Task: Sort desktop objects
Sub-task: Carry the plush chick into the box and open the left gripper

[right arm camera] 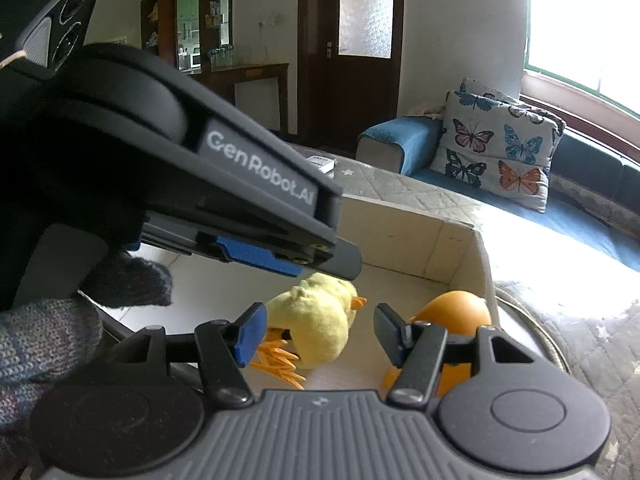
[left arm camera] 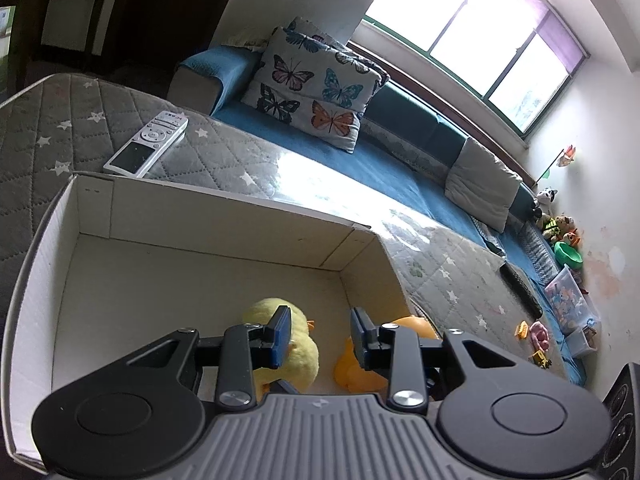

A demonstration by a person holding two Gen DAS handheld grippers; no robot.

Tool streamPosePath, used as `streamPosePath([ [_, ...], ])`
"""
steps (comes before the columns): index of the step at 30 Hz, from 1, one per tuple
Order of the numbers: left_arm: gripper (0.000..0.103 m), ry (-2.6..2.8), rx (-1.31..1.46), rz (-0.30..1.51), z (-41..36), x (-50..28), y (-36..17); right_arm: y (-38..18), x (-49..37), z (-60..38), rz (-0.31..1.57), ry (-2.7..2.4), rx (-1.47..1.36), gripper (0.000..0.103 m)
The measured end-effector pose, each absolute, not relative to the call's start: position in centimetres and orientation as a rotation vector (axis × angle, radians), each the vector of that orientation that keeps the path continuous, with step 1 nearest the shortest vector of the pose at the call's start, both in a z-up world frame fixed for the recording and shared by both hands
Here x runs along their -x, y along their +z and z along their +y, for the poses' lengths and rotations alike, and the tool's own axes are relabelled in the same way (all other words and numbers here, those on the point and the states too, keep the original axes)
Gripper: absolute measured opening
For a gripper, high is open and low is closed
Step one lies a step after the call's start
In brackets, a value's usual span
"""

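A white cardboard box (left arm camera: pixel 120 264) lies on the quilted table. Inside it rest a yellow plush chick (left arm camera: pixel 298 350) and an orange rubber duck (left arm camera: pixel 352 372). My left gripper (left arm camera: pixel 320 338) hangs open over the box, above the two toys, holding nothing. In the right wrist view the chick (right arm camera: pixel 320 320) lies on its side with orange feet toward me, and the orange duck (right arm camera: pixel 456 312) sits by the box wall (right arm camera: pixel 452 248). My right gripper (right arm camera: pixel 316 332) is open just above the chick. The left gripper's body (right arm camera: pixel 224 184), held in a gloved hand (right arm camera: pixel 48 336), crosses above.
A white remote control (left arm camera: pixel 146 144) lies on the quilted table cover (left arm camera: pixel 224 152) behind the box. A black remote (left arm camera: pixel 520 290) lies at the table's far right edge. Beyond is a blue sofa (left arm camera: pixel 360 160) with a butterfly cushion (left arm camera: pixel 316 92), and toys (left arm camera: pixel 560 236) by the wall.
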State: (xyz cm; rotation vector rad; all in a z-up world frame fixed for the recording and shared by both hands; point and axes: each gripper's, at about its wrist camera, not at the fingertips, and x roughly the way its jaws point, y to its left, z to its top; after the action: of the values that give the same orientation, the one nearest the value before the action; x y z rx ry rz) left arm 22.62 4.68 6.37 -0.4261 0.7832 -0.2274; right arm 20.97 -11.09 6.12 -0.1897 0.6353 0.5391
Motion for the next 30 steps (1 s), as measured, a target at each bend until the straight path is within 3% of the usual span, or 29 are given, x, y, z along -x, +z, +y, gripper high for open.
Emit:
streamPosePath([
  [30, 0.035, -0.195, 0.296, 0.706, 3.7, -13.0, 9.2, 7.2, -12.0, -14.4, 0.571, 0.497, 0.176, 0.061],
])
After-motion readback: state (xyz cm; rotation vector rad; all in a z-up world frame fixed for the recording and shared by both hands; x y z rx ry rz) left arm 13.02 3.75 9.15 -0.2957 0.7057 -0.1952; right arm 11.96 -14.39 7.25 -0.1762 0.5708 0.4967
